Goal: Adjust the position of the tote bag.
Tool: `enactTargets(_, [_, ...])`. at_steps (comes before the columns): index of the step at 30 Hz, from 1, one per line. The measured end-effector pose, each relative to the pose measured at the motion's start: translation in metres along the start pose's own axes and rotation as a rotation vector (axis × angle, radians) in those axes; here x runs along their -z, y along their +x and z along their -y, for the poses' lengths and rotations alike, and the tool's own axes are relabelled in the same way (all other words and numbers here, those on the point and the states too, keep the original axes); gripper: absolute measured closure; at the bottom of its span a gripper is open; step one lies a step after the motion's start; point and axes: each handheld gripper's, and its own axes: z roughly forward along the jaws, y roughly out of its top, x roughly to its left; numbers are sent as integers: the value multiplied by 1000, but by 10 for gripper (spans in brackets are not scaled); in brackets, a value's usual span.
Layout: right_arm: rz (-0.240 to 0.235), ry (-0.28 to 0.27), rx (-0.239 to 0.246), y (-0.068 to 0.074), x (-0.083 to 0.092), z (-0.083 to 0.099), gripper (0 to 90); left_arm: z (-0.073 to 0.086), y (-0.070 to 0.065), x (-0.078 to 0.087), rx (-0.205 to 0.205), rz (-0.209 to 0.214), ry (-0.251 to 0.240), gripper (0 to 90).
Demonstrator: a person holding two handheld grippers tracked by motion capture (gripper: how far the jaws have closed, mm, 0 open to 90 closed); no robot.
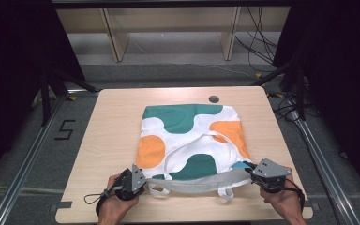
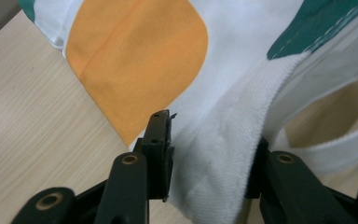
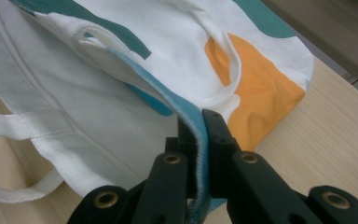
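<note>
Right hand-held gripper point(image 3: 196, 154) clamped on near rim of white cloth tote bag with green and orange blobs point(image 1: 192, 136), lying on pale wooden surface point(image 1: 112, 122). Left hand-held gripper point(image 2: 209, 154) apart, jaws around opposite rim corner, not yet pinching. Barely begun; lifting or folding left, judging by flat bag

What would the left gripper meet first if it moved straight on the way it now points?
Probably the tote bag: the left gripper already has the bag's white opening edge between its jaws, with the orange patch just beyond. Depth is unclear.

In the left gripper view we lose the right tong's tip behind the fold of the tote bag point(image 2: 223, 154), and the bag runs off the top edge. In the right gripper view the bag's point(image 3: 121, 56) far end is cut off. From above, the person's forearms leave the bottom edge.
</note>
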Motion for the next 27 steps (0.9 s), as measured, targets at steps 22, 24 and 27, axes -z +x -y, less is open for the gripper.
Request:
enactTargets(22, [10,82,-24,1,-3,14,864,-4,14,22,86,14,-178,851])
enactTargets(24, [12,70,-18,0,-1,13,865,-4,16,25,99,24,-186,852])
enactTargets(27, [12,27,-49,-3,7,8,867,-7,19,31,122,35,-225,859])
